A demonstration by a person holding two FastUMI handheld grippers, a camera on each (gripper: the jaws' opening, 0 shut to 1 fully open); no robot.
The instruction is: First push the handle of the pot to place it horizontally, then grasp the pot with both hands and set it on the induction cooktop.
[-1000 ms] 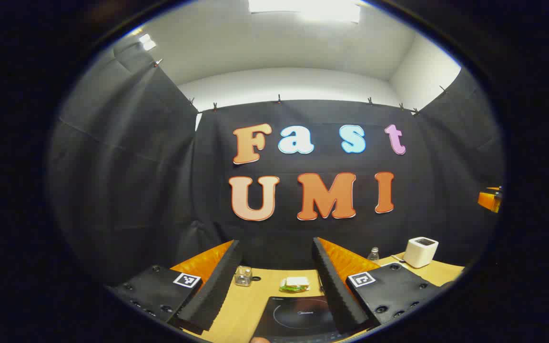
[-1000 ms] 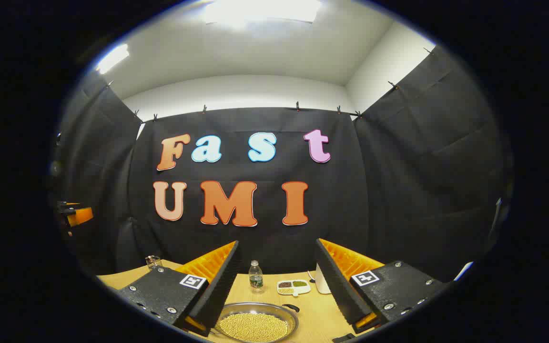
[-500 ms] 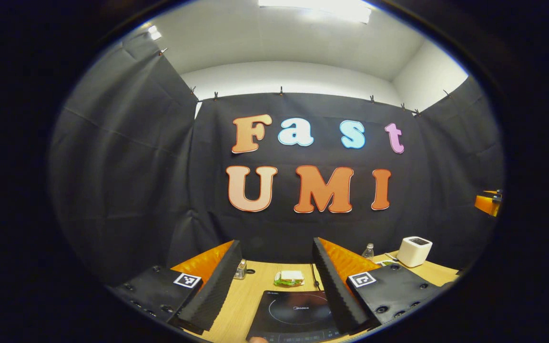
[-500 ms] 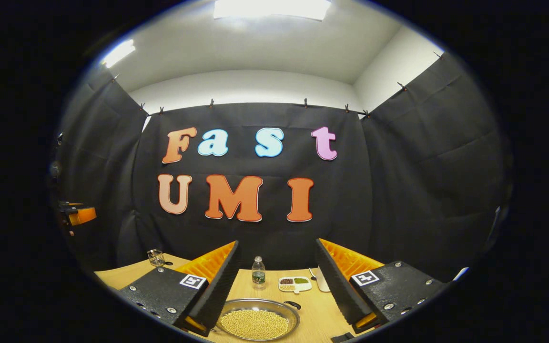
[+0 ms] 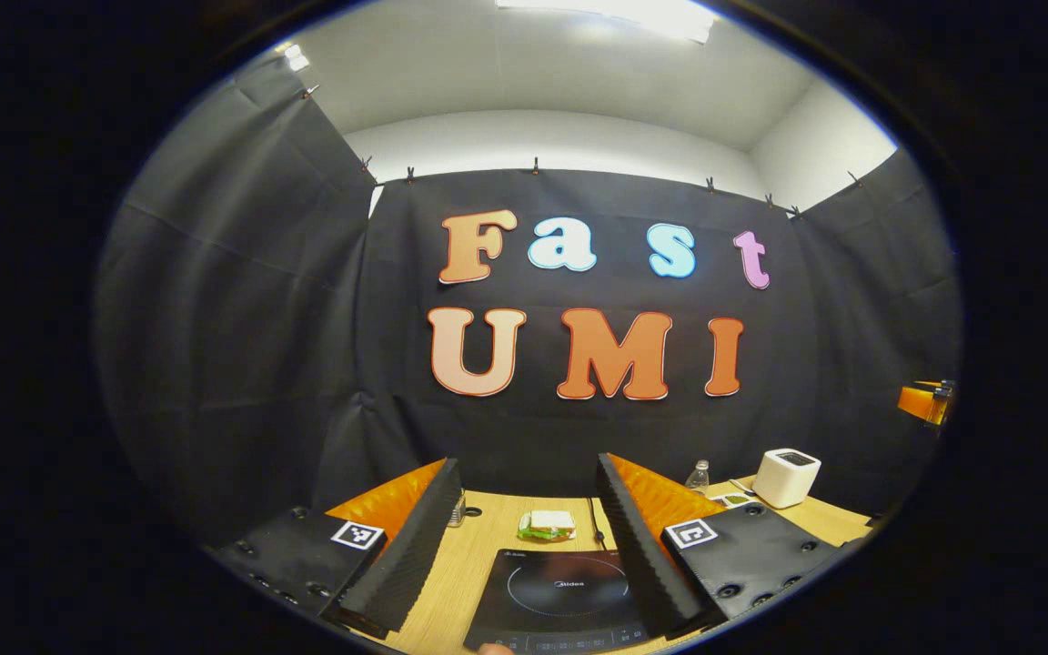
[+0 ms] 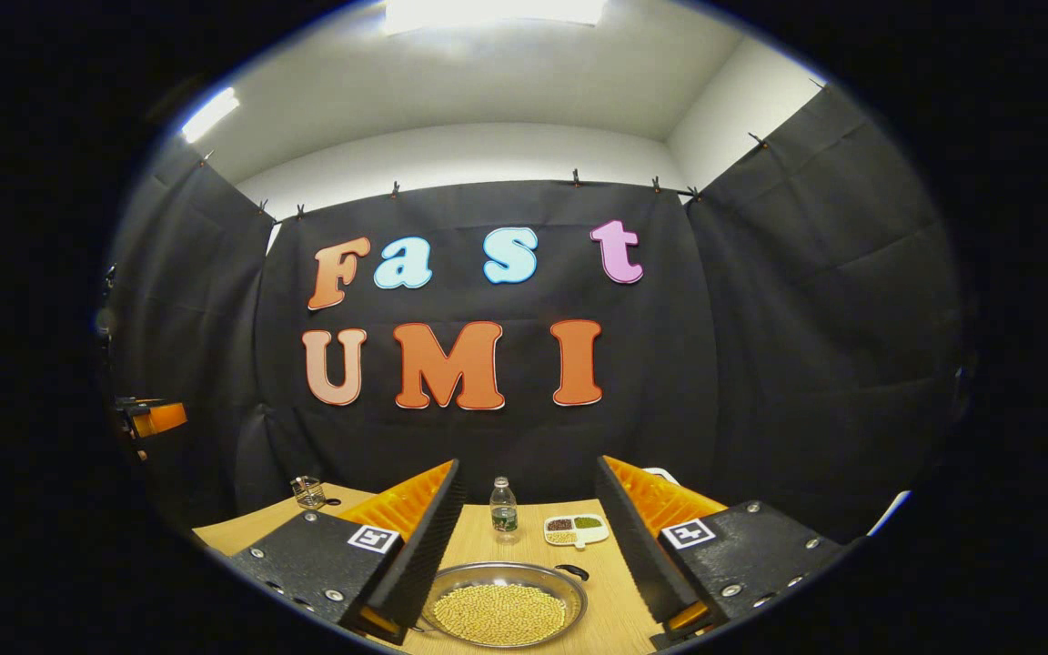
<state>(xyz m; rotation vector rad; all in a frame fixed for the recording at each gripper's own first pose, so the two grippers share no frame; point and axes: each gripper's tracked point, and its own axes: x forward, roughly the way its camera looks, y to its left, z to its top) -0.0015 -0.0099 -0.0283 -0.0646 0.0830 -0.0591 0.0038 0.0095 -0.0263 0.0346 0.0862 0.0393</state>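
Black cloth hangs all round the booth, and a pale wood table (image 6: pixel 615 605) runs along the bottom of both views. Left gripper (image 5: pixel 524 537) is up off the table, fingers spread wide, nothing between them, and dead ahead through the gap lies the cooktop (image 5: pixel 560 596), flat and dark and bare on top. Past it at twelve o'clock is a sandwich (image 5: pixel 547 524); at two o'clock, a white box (image 5: pixel 786 477) and a small bottle (image 5: pixel 698 476).

Over to the right gripper (image 6: pixel 529 537): also spread and gripping nothing. Just below and ahead sits the pot (image 6: pixel 503 611), a shallow steel pan heaped with yellow beans. Its dark handle (image 6: pixel 571 571) pokes off the rim at about one o'clock, slanted rather than level across. Beyond it are a water bottle (image 6: pixel 503 506) at twelve and a little divided dish (image 6: pixel 577 529) at one.

So nothing is touched yet. My read: that pan will be rigid and slick on the rim, and with that load, weighty and quick to spill if it tips. The stub of a handle looks fine for a sideways nudge with one fingertip, but too short to carry by. For the lift, I would pinch the rim at nine and three o'clock and keep it dead level.
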